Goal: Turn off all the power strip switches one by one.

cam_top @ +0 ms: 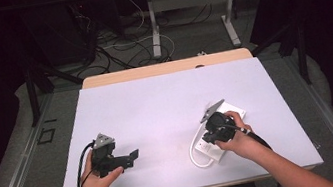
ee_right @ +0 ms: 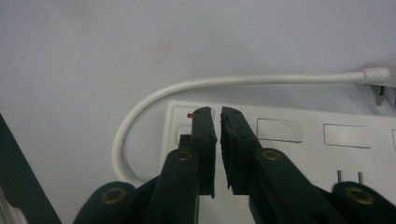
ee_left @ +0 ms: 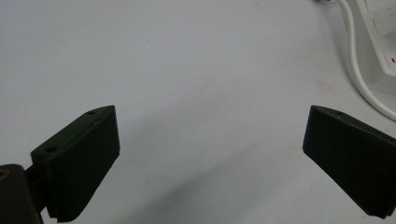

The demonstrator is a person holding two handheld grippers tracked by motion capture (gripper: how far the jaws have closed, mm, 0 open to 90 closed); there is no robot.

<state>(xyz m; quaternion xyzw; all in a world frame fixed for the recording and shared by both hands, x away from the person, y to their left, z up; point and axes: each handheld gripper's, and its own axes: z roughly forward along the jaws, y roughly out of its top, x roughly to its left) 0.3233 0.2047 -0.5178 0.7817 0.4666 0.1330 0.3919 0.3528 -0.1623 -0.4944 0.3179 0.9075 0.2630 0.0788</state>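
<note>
Pressing at the switch (ee_right: 183, 134) end of the strip (ee_right: 299, 158) with the right gripper (ee_right: 216, 114), pinched almost shut around nothing, tips beside the small red mark; cannot tell whether touching the switch or hanging just above it. Lies toward the table's (cam_top: 155, 100) front right corner, that strip, with its cable (ee_right: 154, 95) looping off the near end toward the front edge. Holding the left gripper (ee_left: 210, 140) spread wide and empty over bare table near the front left corner, well apart from the strip, so bracing nothing. Likely trouble from here: skidding or tipping the light strip with an off-centre push, given no hold on it from either side. Next, slipping off the small switch with such narrow tips, or landing on the casing beside it and toggling nothing. Also catching the switch's edge in the thin slit between the jaws and prying rather than pressing. Lastly, snagging the cable loop on lifting away and dragging the strip toward the front edge
</note>
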